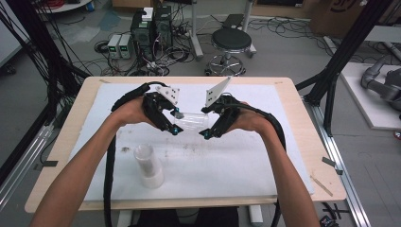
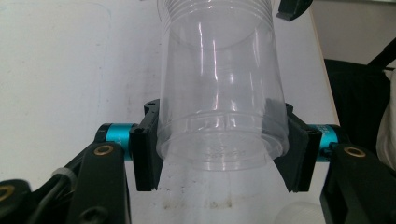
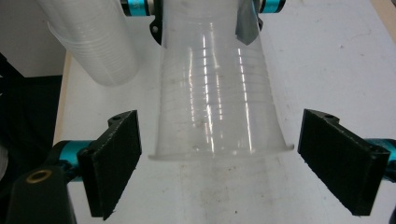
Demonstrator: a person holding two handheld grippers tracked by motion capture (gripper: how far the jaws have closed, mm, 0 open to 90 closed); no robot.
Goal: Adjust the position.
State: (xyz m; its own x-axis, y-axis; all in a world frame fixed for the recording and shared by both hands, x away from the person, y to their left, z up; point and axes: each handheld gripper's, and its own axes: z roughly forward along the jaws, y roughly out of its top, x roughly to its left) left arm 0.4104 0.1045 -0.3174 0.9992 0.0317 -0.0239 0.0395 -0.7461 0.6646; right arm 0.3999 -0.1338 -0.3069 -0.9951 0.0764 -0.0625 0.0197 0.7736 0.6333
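While left claw clamps clear plastic cup base, right claw gapes wide around rim; next: close, pull cup free.

no text, label, brand, number or sign can be read on anything around either gripper in these views.

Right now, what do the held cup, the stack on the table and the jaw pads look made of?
Cup: thin clear plastic, glossy; see-through with bright streaks. Stack of cups: likely the same plastic, looking milky where layered. Pads: matte black, rough-grained, probably rubber or foam. Table cover: white, matte, stained; material unclear.
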